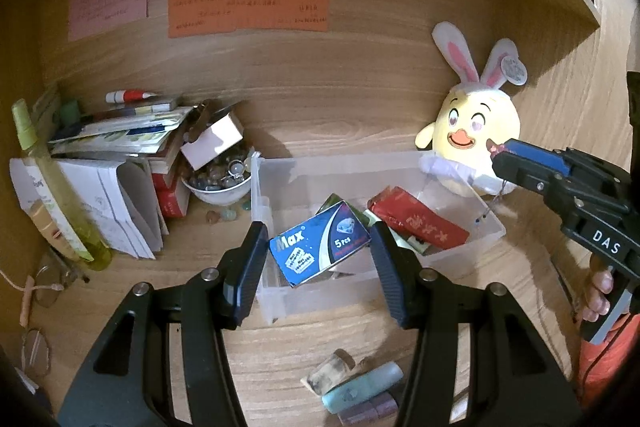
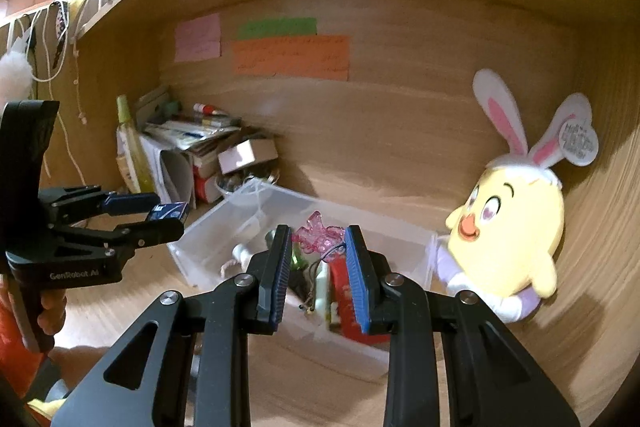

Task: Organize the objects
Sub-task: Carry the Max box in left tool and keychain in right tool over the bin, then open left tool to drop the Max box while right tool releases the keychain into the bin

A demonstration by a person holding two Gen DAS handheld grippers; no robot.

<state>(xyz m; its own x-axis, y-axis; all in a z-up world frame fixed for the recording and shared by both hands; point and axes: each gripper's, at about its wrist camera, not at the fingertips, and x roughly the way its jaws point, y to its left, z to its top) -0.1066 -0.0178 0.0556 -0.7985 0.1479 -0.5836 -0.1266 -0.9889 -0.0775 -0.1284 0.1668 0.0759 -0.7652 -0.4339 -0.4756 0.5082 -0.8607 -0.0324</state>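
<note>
Left wrist view: your left gripper (image 1: 320, 247) pinches the blue Max box (image 1: 319, 247) above the clear bin (image 1: 460, 247) at 12 o'clock; items at 6 o'clock are cut off. Right wrist view: your right gripper (image 2: 318, 241) pinches a pink crystal charm (image 2: 318, 237); its cord is hard to trace against the wooden desk (image 2: 320, 359).

Bin (image 1: 460, 251) left of plush toy (image 1: 472, 131) (papers (image 1: 116, 143) further left).
</note>
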